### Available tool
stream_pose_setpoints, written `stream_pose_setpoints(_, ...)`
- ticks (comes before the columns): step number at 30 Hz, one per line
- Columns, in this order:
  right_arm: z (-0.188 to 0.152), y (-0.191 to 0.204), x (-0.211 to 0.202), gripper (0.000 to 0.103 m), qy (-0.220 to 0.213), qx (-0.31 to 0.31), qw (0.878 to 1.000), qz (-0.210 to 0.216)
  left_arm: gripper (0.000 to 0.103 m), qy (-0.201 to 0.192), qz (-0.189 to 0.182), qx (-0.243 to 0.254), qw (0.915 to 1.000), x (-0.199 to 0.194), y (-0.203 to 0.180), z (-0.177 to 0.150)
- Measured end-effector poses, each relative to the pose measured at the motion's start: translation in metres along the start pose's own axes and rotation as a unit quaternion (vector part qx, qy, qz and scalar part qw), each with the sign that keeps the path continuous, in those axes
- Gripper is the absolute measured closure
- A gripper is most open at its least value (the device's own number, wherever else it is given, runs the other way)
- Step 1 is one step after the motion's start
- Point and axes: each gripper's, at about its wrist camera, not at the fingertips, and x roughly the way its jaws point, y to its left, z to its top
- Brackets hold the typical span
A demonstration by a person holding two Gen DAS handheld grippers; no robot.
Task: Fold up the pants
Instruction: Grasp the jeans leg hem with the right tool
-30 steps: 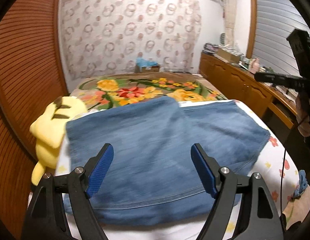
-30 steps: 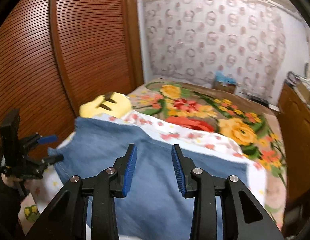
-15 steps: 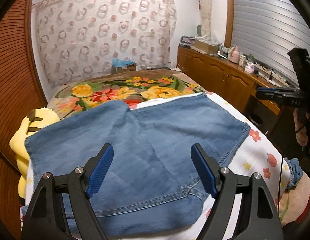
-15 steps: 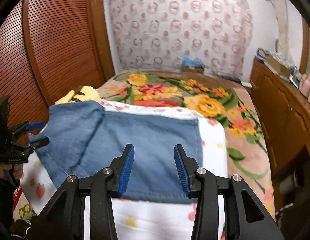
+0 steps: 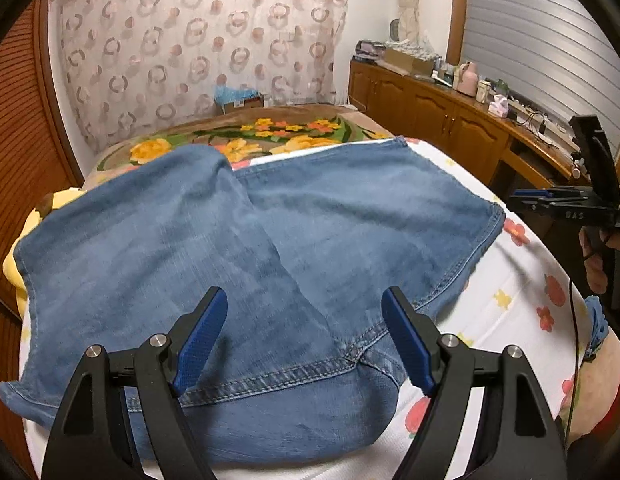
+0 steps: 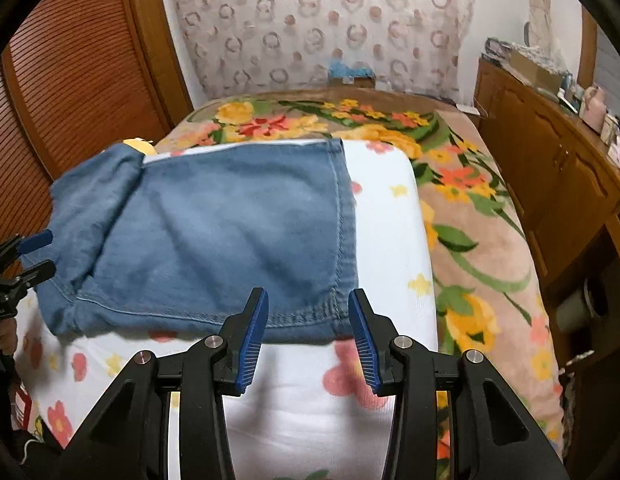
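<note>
Pants: the faded blue denim pants are lying folded on the white flower-printed sheet of the bed, one layer lapping over another, stitched hem facing me.
Progress: I am judging the fold mostly done; the stack is looking compact, though its far left part is draping over a yellow plush toy and may want tidying.
Left hand-held gripper: I am holding it wide apart, empty, hovering above the near hem.
Right hand-held gripper: its jaws are standing moderately apart, empty, hovering by the near right corner of the denim.
Containers: a cardboard box is sitting beyond the bed; I cannot tell what is in it.
</note>
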Motion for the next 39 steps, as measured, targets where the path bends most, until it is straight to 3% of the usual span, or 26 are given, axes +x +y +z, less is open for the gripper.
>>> stream_pose_setpoints(8, 0.003, -0.005, 0.014, 0.06, 0.026, 0.013, 1.0, 0.0, 0.023, 0.017, -0.007, 0.005, 0.9998, 0.012, -0.009, -0.009)
stream_pose_setpoints(17, 0.008, -0.019, 0.022, 0.06, 0.027, 0.022, 0.999, -0.01, 0.023, 0.039, -0.002, 0.003, 0.9992, 0.023, -0.005, -0.02)
stream_pose_setpoints(19, 0.007, -0.019, 0.021, 0.067, 0.027, 0.016, 0.999, -0.008, 0.023, 0.042, -0.003, 0.002, 0.9991, 0.024, -0.004, -0.022)
stream_pose_setpoints(21, 0.004, -0.018, 0.024, 0.086, 0.027, 0.01, 1.0, -0.001, 0.023, 0.043, -0.005, 0.001, 0.9991, 0.025, -0.003, -0.024)
stream_pose_setpoints(29, 0.002, -0.029, 0.008, 0.091, 0.001, 0.014, 1.0, -0.003, 0.023, 0.05, -0.006, 0.009, 0.9987, 0.03, -0.007, -0.028)
stream_pose_setpoints(33, -0.003, -0.03, 0.017, 0.091, 0.018, 0.016, 1.0, -0.003, 0.023, 0.047, -0.013, 0.009, 0.9988, 0.023, -0.003, -0.019)
stream_pose_setpoints(39, 0.003, -0.028, 0.026, 0.09, 0.03, 0.018, 0.999, 0.0, 0.023, 0.017, -0.003, 0.018, 0.9997, 0.008, 0.017, 0.021)
